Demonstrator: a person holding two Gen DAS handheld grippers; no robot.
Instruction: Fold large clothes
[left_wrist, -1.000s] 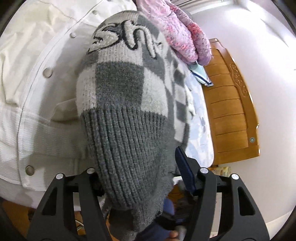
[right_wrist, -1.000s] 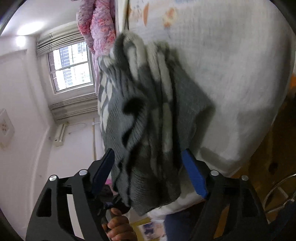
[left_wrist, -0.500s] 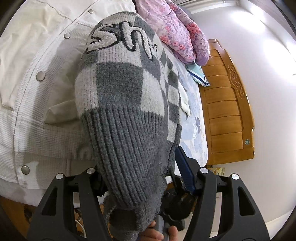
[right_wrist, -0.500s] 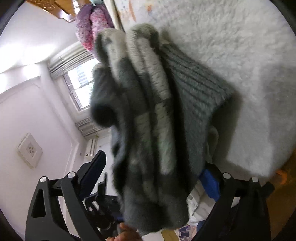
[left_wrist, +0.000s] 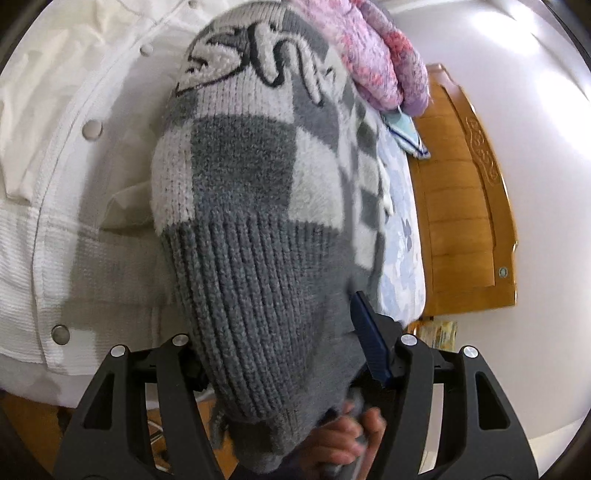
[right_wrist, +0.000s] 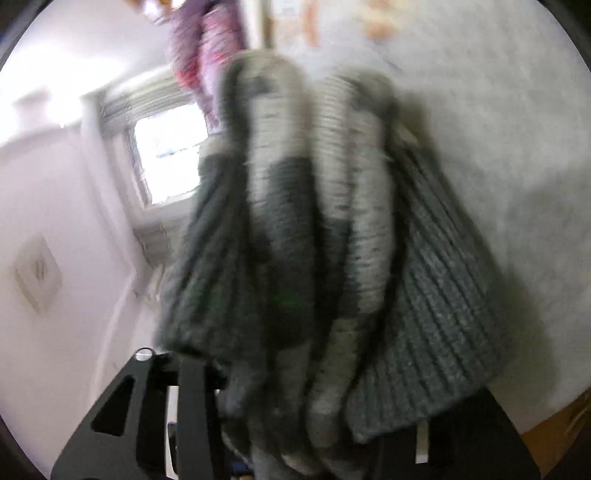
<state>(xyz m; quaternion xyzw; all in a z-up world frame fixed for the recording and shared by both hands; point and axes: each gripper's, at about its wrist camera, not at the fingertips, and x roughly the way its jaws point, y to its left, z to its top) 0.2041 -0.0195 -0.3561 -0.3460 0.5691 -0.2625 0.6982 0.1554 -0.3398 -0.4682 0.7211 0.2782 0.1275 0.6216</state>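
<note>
A grey and white checked knit sweater (left_wrist: 258, 206) with raised white lettering fills the left wrist view; its ribbed hem hangs between the fingers of my left gripper (left_wrist: 284, 354), which is shut on it. In the right wrist view the same sweater (right_wrist: 325, 258) is bunched in folds and held in my right gripper (right_wrist: 321, 398), whose fingertips are hidden by the cloth. That view is blurred. The sweater hangs above the bed.
A white snap-button jacket (left_wrist: 55, 184) lies on the bed under the sweater. A pink quilt (left_wrist: 376, 55) lies further up the bed, next to the wooden headboard (left_wrist: 465, 206). A window (right_wrist: 170, 155) and white wall stand to the left.
The right gripper has swung with the bunched sweater, which fills more of its view and hides both fingertips. The left view shifted slightly; its grip holds.
</note>
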